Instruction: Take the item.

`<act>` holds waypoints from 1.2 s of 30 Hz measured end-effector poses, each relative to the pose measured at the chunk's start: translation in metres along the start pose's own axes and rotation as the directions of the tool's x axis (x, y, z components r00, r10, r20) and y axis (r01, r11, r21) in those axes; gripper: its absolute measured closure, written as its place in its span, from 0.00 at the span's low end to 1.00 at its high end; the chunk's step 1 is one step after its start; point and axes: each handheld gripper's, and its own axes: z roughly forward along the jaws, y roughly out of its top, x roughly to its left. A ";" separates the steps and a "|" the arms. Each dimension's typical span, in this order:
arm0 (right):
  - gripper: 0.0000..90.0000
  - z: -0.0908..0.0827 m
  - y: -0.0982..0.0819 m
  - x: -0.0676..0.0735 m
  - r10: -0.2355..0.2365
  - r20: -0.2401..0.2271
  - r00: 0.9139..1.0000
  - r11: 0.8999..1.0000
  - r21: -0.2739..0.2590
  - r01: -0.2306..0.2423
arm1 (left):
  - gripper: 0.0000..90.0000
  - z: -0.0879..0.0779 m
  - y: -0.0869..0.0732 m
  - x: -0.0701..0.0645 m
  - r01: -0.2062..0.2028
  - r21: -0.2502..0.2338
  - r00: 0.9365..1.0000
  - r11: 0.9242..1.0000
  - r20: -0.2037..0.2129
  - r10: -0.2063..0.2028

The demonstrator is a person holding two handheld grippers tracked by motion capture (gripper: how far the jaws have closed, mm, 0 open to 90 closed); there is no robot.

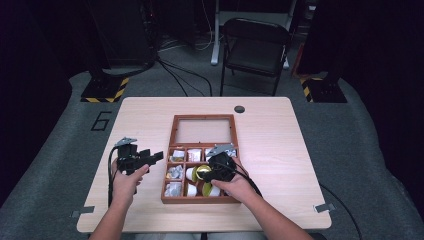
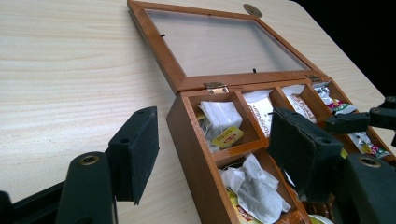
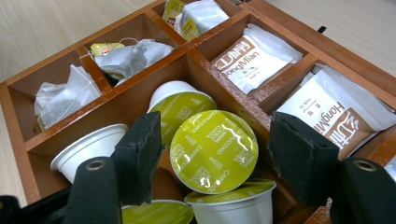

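- Right gripper (image 3: 212, 161) hangs over the middle compartment of the wooden box (image 1: 167, 186), jaws parted on either side of a coffee capsule (image 3: 214, 151) with a yellow-green foil lid; the pads stand clear of the capsule on both sides, so nothing is grasped.
- Left gripper (image 2: 212, 156) hovers beside the box's left wall, over the worktop (image 1: 280, 135), its jaws likewise apart and empty.
- Coffee capsule: lies tilted on its side in the middle compartment, foil lid turned up toward the gripper, leaning on the other capsules (image 3: 95, 147) around it.
- Handling, as judged: a small, thin-walled plastic cup, probably light and fairly stiff at the rim but yielding along its tapered body. The foil lid looks glossy and thin, so it may dent or puncture under a pad.
- Where to take hold, as judged: across the rim, where the plastic is firmest, with one pad on each side of the lid's edge, not on the foil face.
- Risk, as judged: the smooth cup wall tapers, so a grip low on the body could squeeze it out of the jaws.
- Surroundings: tea bags (image 3: 126, 58) and paper sachets (image 3: 254, 58) fill neighbouring compartments; the glazed lid (image 1: 204, 129) lies open behind.
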 end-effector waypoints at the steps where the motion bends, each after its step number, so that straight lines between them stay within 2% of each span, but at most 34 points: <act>1: 0.38 0.000 0.000 0.001 -0.005 0.000 1.000 1.000 0.002 0.005 | 0.37 0.000 0.000 0.000 -0.005 -0.001 1.000 1.000 0.001 0.005; 8: 0.39 0.007 -0.004 0.003 0.000 0.003 1.000 0.999 0.047 0.000 | 0.37 0.002 0.001 -0.001 -0.006 0.000 1.000 1.000 0.008 0.006; 9: 0.38 0.008 -0.005 0.004 0.023 0.002 1.000 0.998 0.057 -0.023 | 0.37 0.002 0.001 0.000 -0.006 0.001 1.000 1.000 0.008 0.006; 17: 0.38 0.020 -0.004 0.006 -0.007 -0.007 1.000 0.996 0.093 0.008 | 0.37 0.000 -0.002 0.000 0.006 0.006 1.000 1.000 0.003 -0.006; 21: 0.38 0.020 -0.002 0.010 -0.030 0.018 0.999 0.995 0.100 0.028 | 0.37 -0.002 -0.003 0.002 0.006 -0.005 1.000 1.000 0.002 -0.006; 23: 0.37 0.022 -0.001 0.011 -0.025 0.011 1.000 0.993 0.117 0.023 | 0.37 -0.003 -0.003 0.003 0.010 -0.007 1.000 1.000 -0.003 -0.010; 24: 0.37 0.023 -0.001 0.011 -0.027 0.007 1.000 0.993 0.118 0.026 | 0.37 -0.004 -0.003 0.004 0.013 -0.005 1.000 1.000 -0.002 -0.013; 27: 0.38 0.020 0.000 0.014 -0.038 0.040 0.998 0.993 0.113 0.033 | 0.37 -0.005 -0.004 0.004 0.015 -0.007 1.000 1.000 -0.002 -0.015; 36: 0.40 0.010 0.003 0.017 -0.044 0.068 0.997 0.996 0.083 0.038 | 0.37 -0.004 -0.004 0.005 0.027 -0.008 1.000 1.000 0.006 -0.027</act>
